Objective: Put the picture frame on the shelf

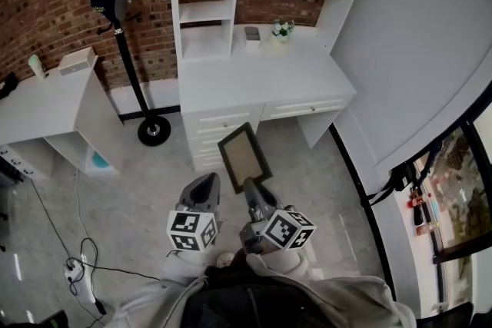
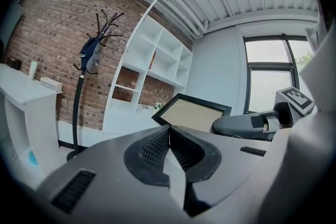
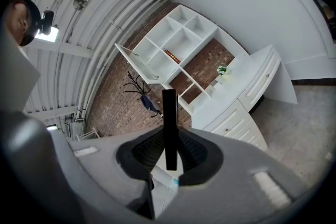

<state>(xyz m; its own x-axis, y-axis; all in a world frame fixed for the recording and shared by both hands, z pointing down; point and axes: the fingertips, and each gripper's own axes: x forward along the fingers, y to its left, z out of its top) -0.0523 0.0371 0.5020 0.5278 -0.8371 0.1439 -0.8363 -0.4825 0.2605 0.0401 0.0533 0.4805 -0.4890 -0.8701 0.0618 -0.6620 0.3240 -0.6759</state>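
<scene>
The picture frame, black-rimmed with a tan board face, hangs in the air in front of the white desk. My right gripper is shut on its near edge. In the right gripper view the frame shows edge-on as a black bar clamped between the pads. My left gripper is just to the left of it, shut with nothing in it, its pads meeting at the tips. From there the frame appears ahead and to the right. The white shelf unit rises from the back of the desk.
A small potted plant and a small box stand at the desk's back. A black coat stand with a round base stands left of the desk. A white side table is further left. Cables lie on the floor.
</scene>
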